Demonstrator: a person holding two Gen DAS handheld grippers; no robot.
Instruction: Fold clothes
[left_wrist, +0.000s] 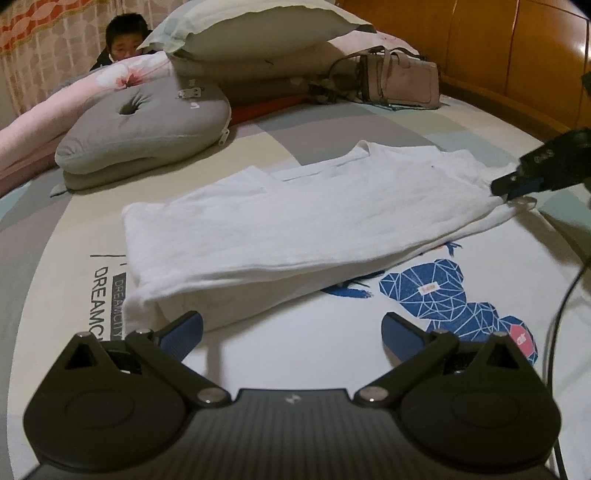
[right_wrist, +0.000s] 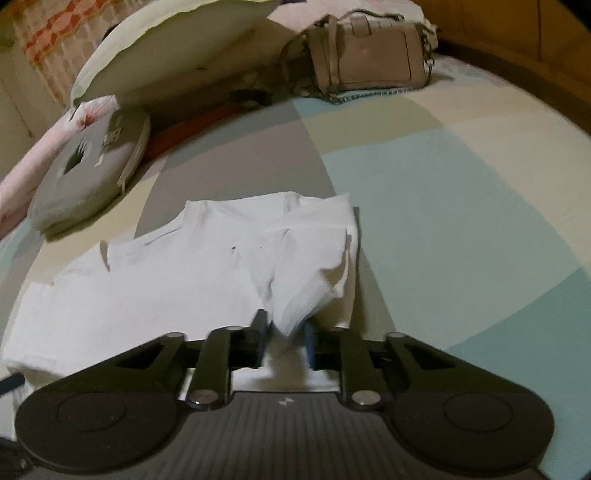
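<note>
Left wrist view shows the white T-shirt (left_wrist: 295, 221) lying on the bed (left_wrist: 424, 125), folded partway, its long axis running from lower left to upper right across the frame. The collar end points toward the pillows, and the thick folded edge lies nearest the camera. It is plain white on the upturned side, and a blue geometric print (left_wrist: 454, 306) shows on the layer beneath. The left gripper (left_wrist: 291, 328) hovers just beside the near fold with its jaws spread wide, nothing between them. At the shirt's far right corner, the right gripper (right_wrist: 286, 332) has a bunch of white cloth between its fingers; its jaws stand partly apart, and whether the pads press on the cloth I cannot tell. Beyond the shirt lie a grey cushion (left_wrist: 144, 129), a pale pillow (left_wrist: 255, 29) and a beige handbag (left_wrist: 402, 79), closed, so its contents are hidden. A person sits behind the bedding.
</note>
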